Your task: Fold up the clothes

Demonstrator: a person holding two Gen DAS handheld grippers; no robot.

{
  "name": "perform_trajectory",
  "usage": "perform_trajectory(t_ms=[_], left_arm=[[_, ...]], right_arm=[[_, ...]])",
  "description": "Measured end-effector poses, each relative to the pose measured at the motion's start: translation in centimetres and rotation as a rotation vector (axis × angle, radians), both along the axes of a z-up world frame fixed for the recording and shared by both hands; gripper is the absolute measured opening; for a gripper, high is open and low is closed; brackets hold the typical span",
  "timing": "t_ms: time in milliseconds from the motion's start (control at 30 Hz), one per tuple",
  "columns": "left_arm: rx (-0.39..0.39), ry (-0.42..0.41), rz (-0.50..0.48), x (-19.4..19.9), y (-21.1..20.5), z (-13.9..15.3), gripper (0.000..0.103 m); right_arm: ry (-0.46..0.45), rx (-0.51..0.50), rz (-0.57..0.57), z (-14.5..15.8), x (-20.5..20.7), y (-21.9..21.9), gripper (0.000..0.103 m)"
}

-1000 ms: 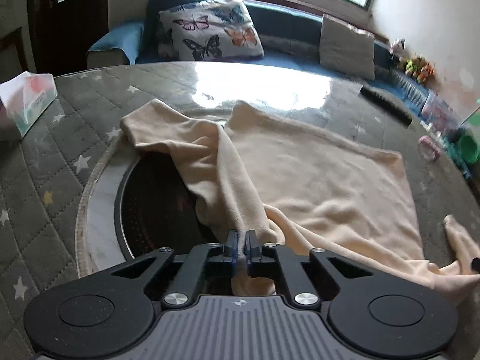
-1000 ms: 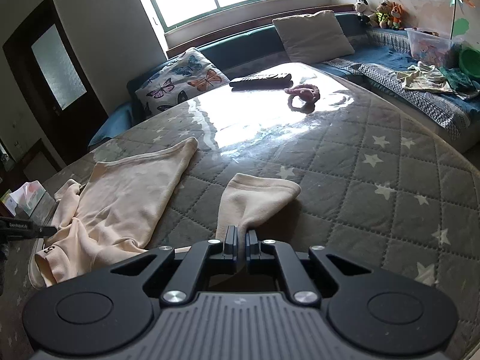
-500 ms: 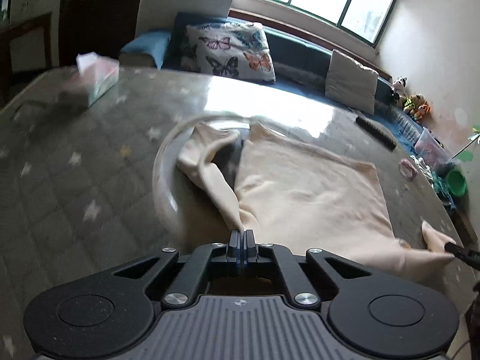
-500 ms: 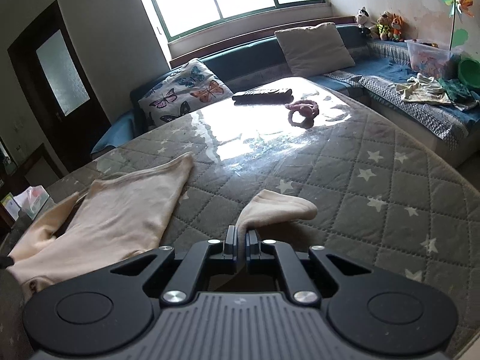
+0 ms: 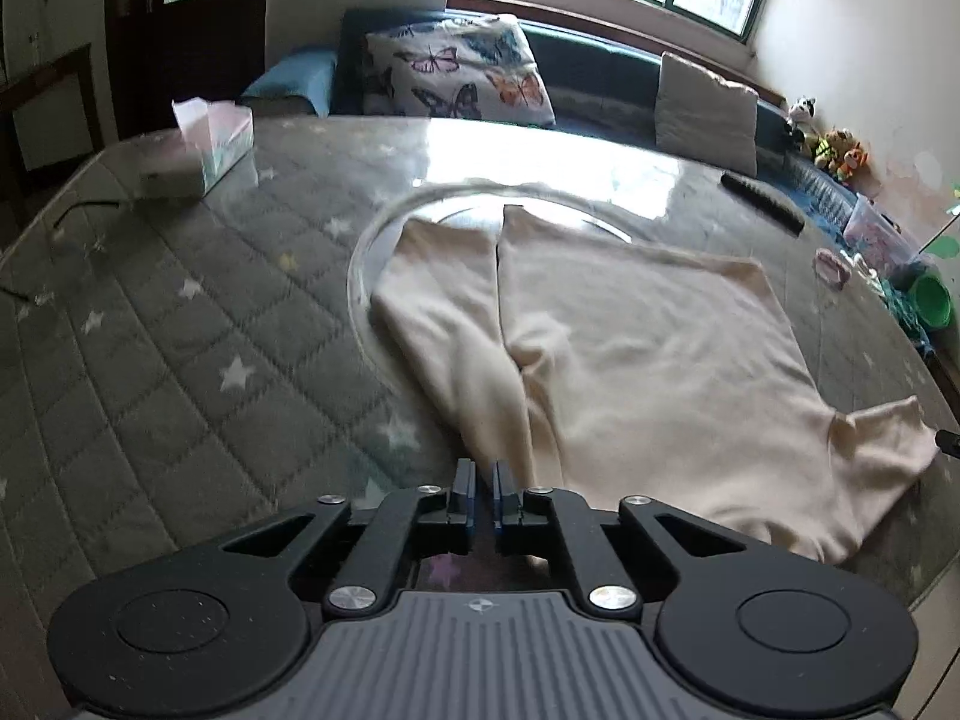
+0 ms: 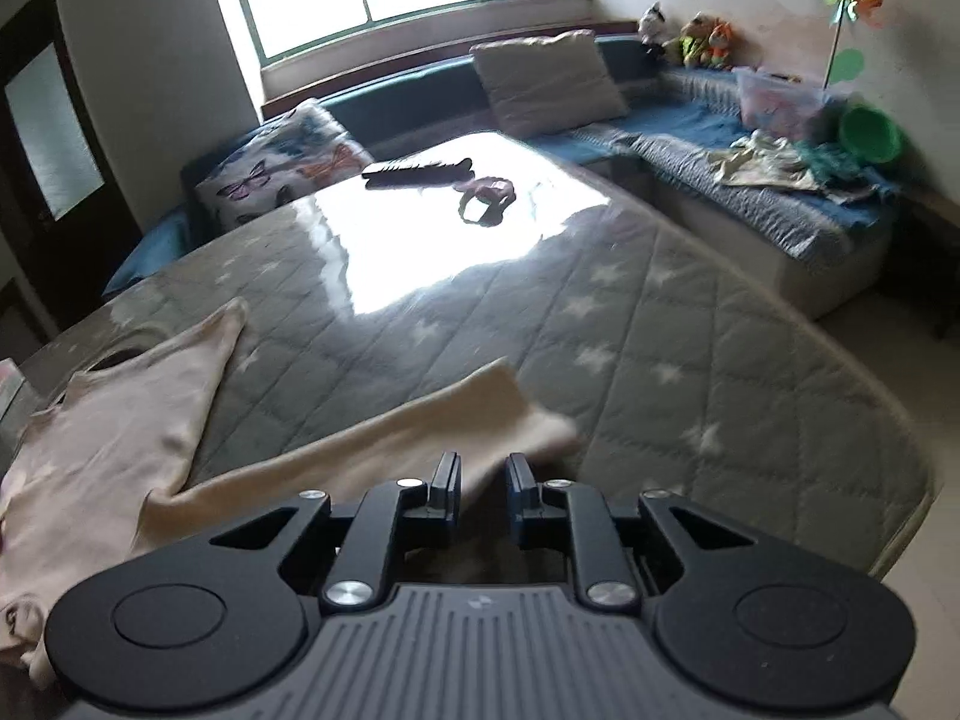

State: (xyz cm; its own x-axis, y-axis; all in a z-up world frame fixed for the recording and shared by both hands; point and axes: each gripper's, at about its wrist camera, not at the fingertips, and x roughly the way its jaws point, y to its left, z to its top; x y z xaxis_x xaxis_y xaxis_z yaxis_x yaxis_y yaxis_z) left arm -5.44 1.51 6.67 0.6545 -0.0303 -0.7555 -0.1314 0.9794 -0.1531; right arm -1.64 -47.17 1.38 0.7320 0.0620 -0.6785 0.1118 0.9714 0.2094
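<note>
Quilted star-print table bears soft, seemingly fleecy cream garment.

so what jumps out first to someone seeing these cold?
A cream long-sleeved top spread flat across the star-quilted table, sleeves stretched toward each gripper. Both the left gripper and right gripper have just been opening, the cloth lying loose at their tips. Window glare floods the far tabletop.

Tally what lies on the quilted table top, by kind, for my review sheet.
Cream garment: 1
Tissue box: 1
Black comb: 1
Pink item beside the comb, kind unclear: 1
Total: 4
</note>
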Motion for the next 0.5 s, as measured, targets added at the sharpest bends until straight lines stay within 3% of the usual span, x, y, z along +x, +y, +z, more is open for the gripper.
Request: perform_trajectory(t_ms=[167, 500], left_arm=[[0.003, -0.015, -0.017, 1.9, -0.5, -0.3, 0.024], [0.027, -0.015, -0.066, 7.8, -1.5, -1.4, 0.026]], right_arm=[[-0.014, -0.078, 0.013, 0.0, 1.3, 0.8, 0.019], [0.025, -0.114, 0.064, -1.6, 3.6, 1.4, 0.021]])
